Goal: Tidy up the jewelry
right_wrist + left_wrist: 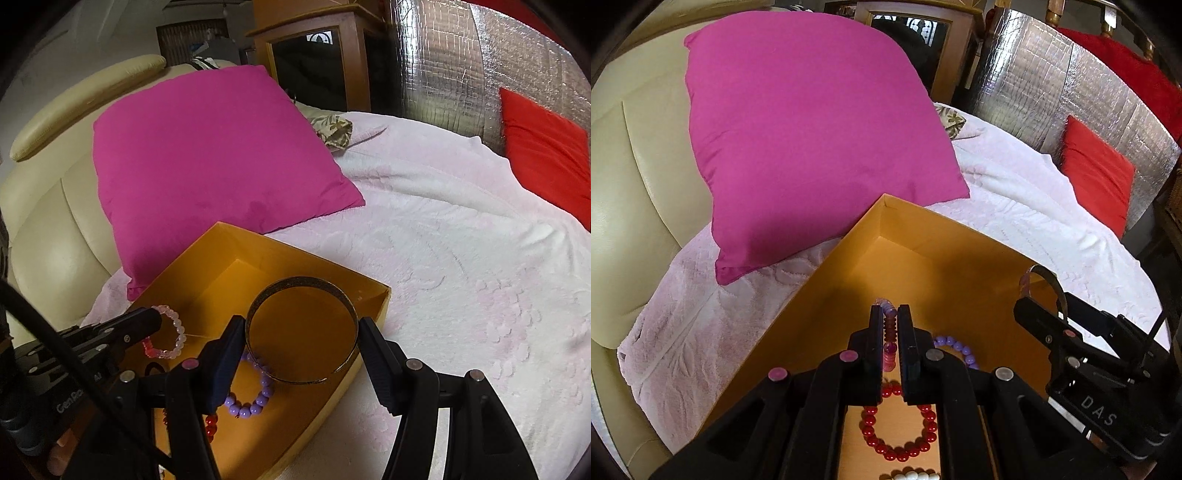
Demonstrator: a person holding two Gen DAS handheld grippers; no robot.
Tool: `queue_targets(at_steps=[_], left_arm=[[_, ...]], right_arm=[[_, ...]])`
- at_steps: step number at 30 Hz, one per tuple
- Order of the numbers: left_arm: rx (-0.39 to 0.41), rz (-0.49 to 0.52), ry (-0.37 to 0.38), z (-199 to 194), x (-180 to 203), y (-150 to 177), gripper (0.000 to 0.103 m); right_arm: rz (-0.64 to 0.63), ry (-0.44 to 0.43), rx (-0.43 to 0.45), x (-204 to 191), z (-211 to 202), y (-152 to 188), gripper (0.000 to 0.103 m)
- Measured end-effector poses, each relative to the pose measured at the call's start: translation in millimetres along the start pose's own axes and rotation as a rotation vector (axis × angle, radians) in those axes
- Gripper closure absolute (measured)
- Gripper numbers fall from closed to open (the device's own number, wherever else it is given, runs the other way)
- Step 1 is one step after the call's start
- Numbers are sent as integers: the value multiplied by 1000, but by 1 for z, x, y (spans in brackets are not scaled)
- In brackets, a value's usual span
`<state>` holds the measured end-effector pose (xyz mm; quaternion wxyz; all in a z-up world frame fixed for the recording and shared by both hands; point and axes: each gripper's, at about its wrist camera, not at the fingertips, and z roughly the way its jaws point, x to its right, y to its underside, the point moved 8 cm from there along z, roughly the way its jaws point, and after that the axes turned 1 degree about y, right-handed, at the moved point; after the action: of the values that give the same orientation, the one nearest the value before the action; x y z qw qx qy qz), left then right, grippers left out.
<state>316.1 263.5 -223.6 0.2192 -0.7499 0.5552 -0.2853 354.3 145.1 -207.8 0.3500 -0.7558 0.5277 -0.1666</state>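
An open orange box lies on a pale blanket. My left gripper is shut on a pink beaded bracelet, which hangs over the inside of the box. My right gripper is shut across a wide gold bangle, held above the box's right side. On the box floor lie a red bead bracelet, a lilac bead bracelet and some white beads at the bottom edge.
A big magenta pillow leans against a cream leather sofa back just behind the box. The white blanket spreads to the right. A red cushion and a silver foil panel stand at the far right.
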Motion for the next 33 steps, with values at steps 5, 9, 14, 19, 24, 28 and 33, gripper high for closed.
queue_targets(at_steps=[5, 9, 14, 19, 24, 28, 33], left_arm=[[-3, 0, -14, 2, -2, 1, 96], [-7, 1, -26, 4, -4, 1, 96], [-12, -1, -36, 7, -7, 2, 96], [-25, -4, -69, 12, -12, 4, 96], [-48, -4, -122, 17, -20, 8, 64], [-3, 8, -166, 7, -23, 3, 49], [57, 10, -213, -19, -26, -1, 39]], right_arm=[[-5, 8, 8, 1, 6, -3, 38], [-7, 14, 4, 0, 11, -5, 38], [-10, 19, 7, -2, 16, -7, 38], [1, 27, -5, 0, 24, -7, 37], [19, 20, 8, 2, 25, -10, 30], [47, 8, 31, 5, 16, -12, 29], [74, 4, 40, 12, -7, -8, 29]])
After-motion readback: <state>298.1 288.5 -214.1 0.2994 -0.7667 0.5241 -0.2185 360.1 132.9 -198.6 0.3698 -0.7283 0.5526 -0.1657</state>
